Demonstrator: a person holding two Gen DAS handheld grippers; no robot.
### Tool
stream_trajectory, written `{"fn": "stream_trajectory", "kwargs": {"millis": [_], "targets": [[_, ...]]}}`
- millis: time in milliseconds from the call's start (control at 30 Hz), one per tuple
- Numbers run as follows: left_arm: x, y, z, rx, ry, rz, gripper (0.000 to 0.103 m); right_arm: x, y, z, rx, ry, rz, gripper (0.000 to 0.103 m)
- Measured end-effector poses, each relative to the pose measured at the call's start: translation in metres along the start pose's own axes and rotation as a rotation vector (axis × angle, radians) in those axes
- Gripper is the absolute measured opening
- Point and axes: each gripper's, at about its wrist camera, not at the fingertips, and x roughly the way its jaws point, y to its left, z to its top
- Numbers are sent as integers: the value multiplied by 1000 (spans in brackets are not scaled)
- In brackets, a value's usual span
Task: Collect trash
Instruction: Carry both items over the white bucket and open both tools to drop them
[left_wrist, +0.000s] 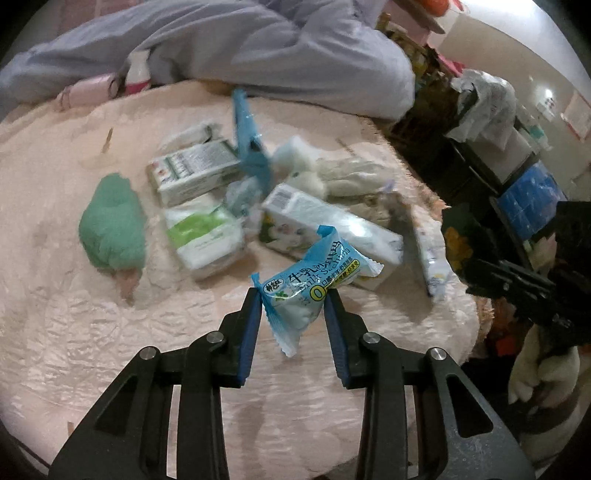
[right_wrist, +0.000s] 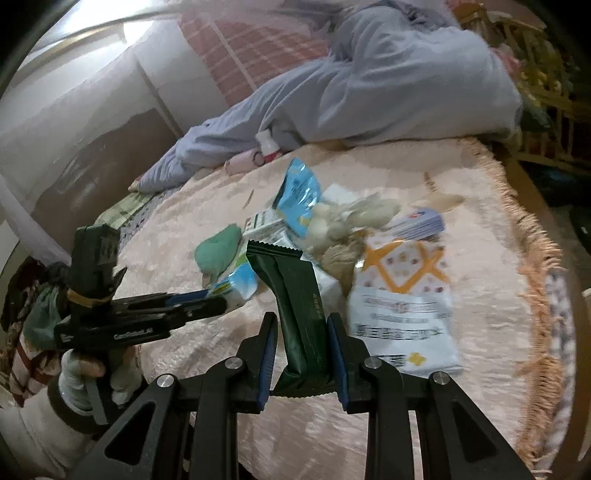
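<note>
- My left gripper (left_wrist: 293, 299) was pinching a light-blue snack packet (left_wrist: 314, 280); its pads pressed the packet's sides, and it hung clear above the pink fleece cover (left_wrist: 74, 314).
- My right gripper (right_wrist: 301, 325) was pressed shut on a dark green wrapper (right_wrist: 299, 306), long axis running up and away from the jaws, serrated end uppermost.
- Both hands were loaded; I judged the next move to be a carry to a bin, which I could not locate in either view.
- The remaining litter lay ahead of both grippers, mid-cover: white cartons (left_wrist: 195, 171), a tissue pack (left_wrist: 203, 236), and a white-and-orange bag (right_wrist: 402, 295) just right of the green wrapper, nearer the right hand.
- The blue packet looked puffy and printed; the wrapper was flat and creased.
</note>
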Motion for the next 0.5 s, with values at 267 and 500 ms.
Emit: {"fn": "stream_trajectory", "kwargs": {"millis": [267, 500], "targets": [[4, -84, 21, 124, -1, -95, 32, -54, -52, -11, 81, -82, -111, 26], [41, -177, 40, 223, 41, -206, 32, -114, -127, -26, 196, -148, -282, 26]]}}
